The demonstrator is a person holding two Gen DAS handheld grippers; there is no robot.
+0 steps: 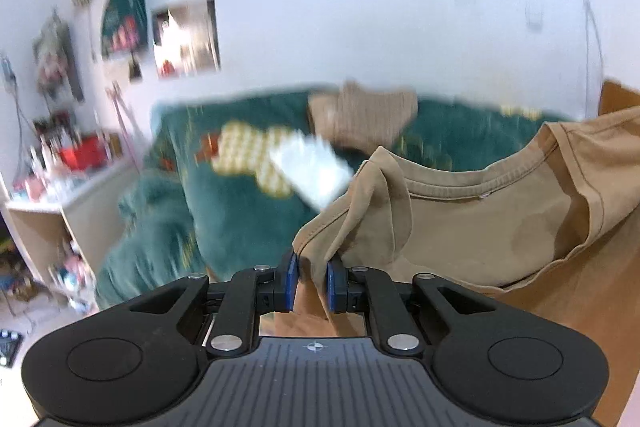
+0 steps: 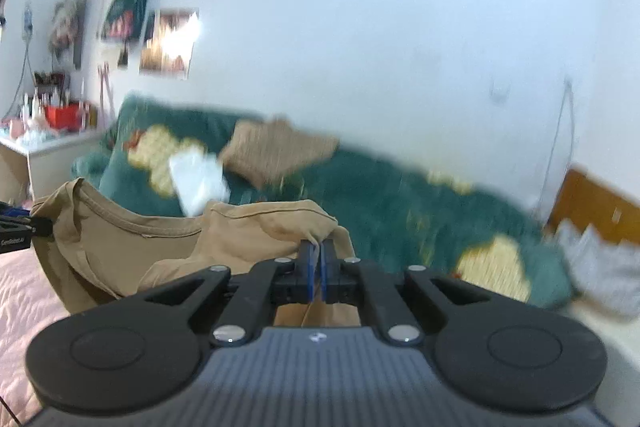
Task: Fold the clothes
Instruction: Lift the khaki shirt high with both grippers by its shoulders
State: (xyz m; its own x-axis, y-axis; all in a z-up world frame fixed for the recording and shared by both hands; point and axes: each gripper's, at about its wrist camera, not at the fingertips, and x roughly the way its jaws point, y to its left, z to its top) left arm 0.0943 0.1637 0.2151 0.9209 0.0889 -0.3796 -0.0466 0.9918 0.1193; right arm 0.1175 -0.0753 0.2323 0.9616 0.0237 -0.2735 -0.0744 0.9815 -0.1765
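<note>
A tan T-shirt (image 1: 480, 223) hangs in the air between my two grippers, neckline up. My left gripper (image 1: 312, 267) is shut on one shoulder of it. My right gripper (image 2: 318, 251) is shut on the other shoulder; the shirt (image 2: 132, 243) stretches off to the left in that view. The left gripper shows at the far left edge of the right wrist view (image 2: 16, 227). The lower part of the shirt is hidden below the grippers.
A sofa under a green throw (image 1: 240, 219) stands ahead against a white wall, with a tan cushion (image 1: 364, 115) and a white item (image 1: 312, 171) on it. A cluttered white shelf unit (image 1: 60, 195) is to the left. A pink bedspread (image 2: 20, 299) lies below left.
</note>
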